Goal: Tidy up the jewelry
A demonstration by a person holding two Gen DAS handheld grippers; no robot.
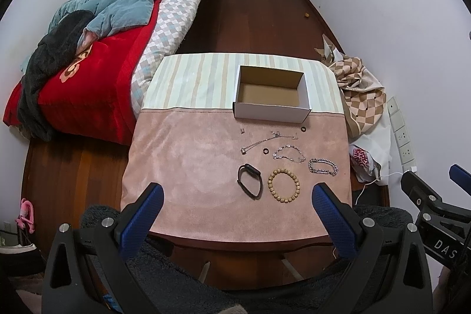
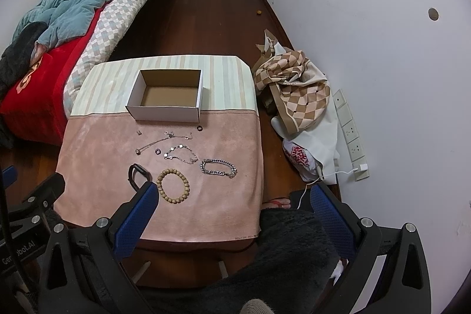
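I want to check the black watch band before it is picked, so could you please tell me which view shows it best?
The left wrist view: the whole watch band lies unobstructed beside the bead bracelet. In the right wrist view, the right gripper finger covers the band's near half.

Far side of table: open white cardboard box [image 1: 272,94].
Before box: thin silver chain necklaces [image 1: 269,140].
Nearest row, left to right: black wristband [image 1: 250,181], wooden bead bracelet [image 1: 283,186], chunky silver link bracelet [image 1: 323,167].

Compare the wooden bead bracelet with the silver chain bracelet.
The wooden bead bracelet is tan round beads; the silver chain bracelet is shiny metal links. The bead bracelet forms an open circle; the chain bracelet lies flattened and elongated. Both rest on the pink cloth, outside the box.
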